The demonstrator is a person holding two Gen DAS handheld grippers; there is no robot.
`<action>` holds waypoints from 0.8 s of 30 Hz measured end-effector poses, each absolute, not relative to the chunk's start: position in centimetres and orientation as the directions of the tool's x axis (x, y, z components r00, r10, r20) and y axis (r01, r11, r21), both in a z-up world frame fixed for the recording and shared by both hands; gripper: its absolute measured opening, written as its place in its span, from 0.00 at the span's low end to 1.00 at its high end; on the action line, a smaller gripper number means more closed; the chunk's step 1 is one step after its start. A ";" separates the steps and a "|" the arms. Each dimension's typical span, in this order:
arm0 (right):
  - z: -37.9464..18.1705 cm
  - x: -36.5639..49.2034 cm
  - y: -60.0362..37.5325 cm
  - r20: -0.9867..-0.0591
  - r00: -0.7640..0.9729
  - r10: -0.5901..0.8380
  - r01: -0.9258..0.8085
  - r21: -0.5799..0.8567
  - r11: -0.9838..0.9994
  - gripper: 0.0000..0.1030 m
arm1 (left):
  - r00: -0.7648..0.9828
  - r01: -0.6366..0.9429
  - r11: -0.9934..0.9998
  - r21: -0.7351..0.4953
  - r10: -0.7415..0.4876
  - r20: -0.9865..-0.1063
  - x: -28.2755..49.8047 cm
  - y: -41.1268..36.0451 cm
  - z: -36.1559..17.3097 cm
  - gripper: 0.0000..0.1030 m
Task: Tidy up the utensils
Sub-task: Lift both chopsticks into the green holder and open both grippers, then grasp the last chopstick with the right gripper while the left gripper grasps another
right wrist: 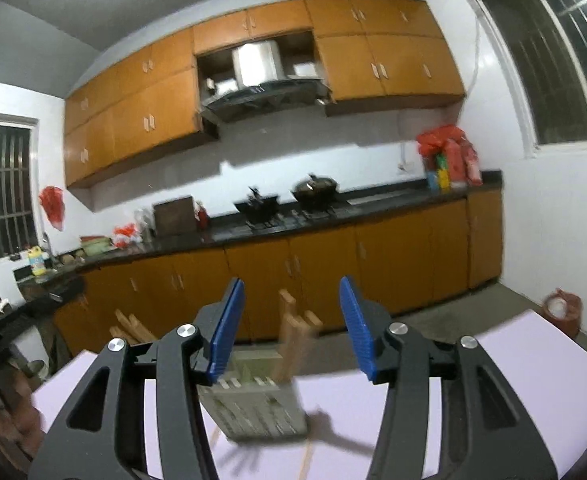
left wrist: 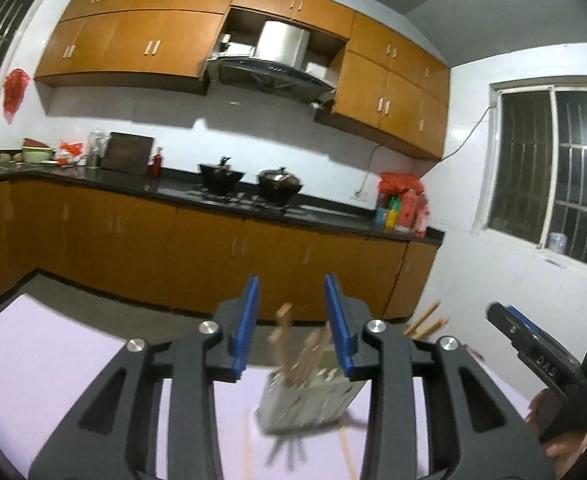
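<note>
The left tongs point(left wrist: 292, 322) are spread wide and hold nothing, and the right tongs point(right wrist: 292, 326) are spread wide and hold nothing too. Just past their blue tips stands the grey holder point(left wrist: 305, 402) on the pale purple surface point(left wrist: 45, 364), with wooden chopsticks point(left wrist: 293, 344) poking up out of it. A few loose chopsticks point(left wrist: 347, 454) lie flat on the surface near the holder, and some more sticks point(left wrist: 427, 322) show off to the right in the left view. The holder looks light and tall, so I think a bump from either tongs could tip it over and spill the sticks. The flat sticks are thin, so I think they could slip or roll away when pinched. The two tongs are near each other, with the right tool seen at the right edge of the left view, so they might knock together. The pictures are blurry, so small things are hard to tell. Past the surface is a grey floor point(right wrist: 473, 312), then orange cupboards point(left wrist: 213, 252) under a black counter point(left wrist: 313, 210) with two dark pots point(left wrist: 253, 180) on a stove. Higher up are more cupboards point(left wrist: 141, 36), a shiny hood point(left wrist: 273, 72), white walls and barred windows point(left wrist: 549, 172).
</note>
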State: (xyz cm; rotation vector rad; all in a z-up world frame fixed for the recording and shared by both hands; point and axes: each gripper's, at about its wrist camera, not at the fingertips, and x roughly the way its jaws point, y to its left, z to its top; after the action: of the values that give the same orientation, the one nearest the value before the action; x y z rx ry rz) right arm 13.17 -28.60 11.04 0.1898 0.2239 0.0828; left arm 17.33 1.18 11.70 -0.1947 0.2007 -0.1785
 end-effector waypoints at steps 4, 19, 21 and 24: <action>4.6 14.3 -29.7 -0.451 0.890 0.073 0.004 0.169 0.986 0.49 | 0.942 0.070 0.986 -0.150 -0.115 -0.315 16.4 2.4 7.1 0.40; -7.9 16.6 -23.2 -0.770 0.596 0.228 -0.108 0.205 0.973 0.41 | 0.711 0.066 0.993 -0.095 -0.114 -0.694 17.7 1.0 -8.2 0.40; -8.4 16.2 -22.7 -0.773 0.604 0.193 -0.115 0.156 0.981 0.32 | 0.703 0.073 0.993 -0.091 -0.116 -0.702 17.6 0.7 -8.5 0.40; -8.4 16.3 -23.2 -0.780 0.611 0.139 -0.102 0.096 0.990 0.08 | 0.686 0.081 0.993 -0.081 -0.115 -0.718 18.3 0.1 -8.7 0.40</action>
State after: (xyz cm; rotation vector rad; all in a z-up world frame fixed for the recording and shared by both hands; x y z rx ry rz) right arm 16.27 -23.22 -8.36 0.0432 0.9032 0.1391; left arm 18.28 0.06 -8.67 -0.0439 0.8073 -0.1096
